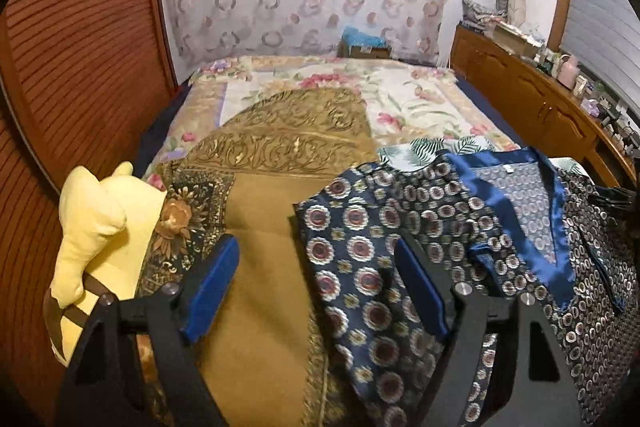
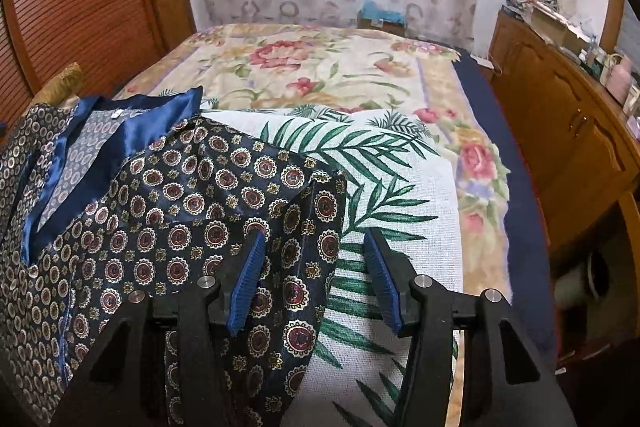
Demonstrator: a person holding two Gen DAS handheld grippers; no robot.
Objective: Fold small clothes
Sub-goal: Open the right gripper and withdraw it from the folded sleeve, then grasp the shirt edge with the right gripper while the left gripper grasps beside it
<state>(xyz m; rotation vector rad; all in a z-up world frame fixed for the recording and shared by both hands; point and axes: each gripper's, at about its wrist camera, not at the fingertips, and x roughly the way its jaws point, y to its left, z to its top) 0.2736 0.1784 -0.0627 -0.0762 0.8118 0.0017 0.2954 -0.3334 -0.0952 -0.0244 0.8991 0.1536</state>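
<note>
A navy shirt (image 1: 360, 227) with round medallion print and a blue satin collar (image 1: 516, 203) lies spread on the bed. My left gripper (image 1: 315, 239) hovers open and wide over its left sleeve edge, one pad above the brown blanket (image 1: 260, 235), the other above the print. In the right wrist view the same shirt (image 2: 180, 195) fills the left half, its collar (image 2: 136, 131) at the far left. A sleeve (image 2: 296, 291) lies folded inward between the blue pads of my right gripper (image 2: 315, 233), which is open; the pads do not press the cloth.
A yellow plush toy (image 1: 92, 223) sits at the bed's left edge. Under the shirt's right side lies a palm-leaf cloth (image 2: 400, 187) on the floral bedspread (image 2: 320, 67). A wooden cabinet (image 2: 560, 131) runs along the right, a louvred wooden door (image 1: 80, 67) on the left.
</note>
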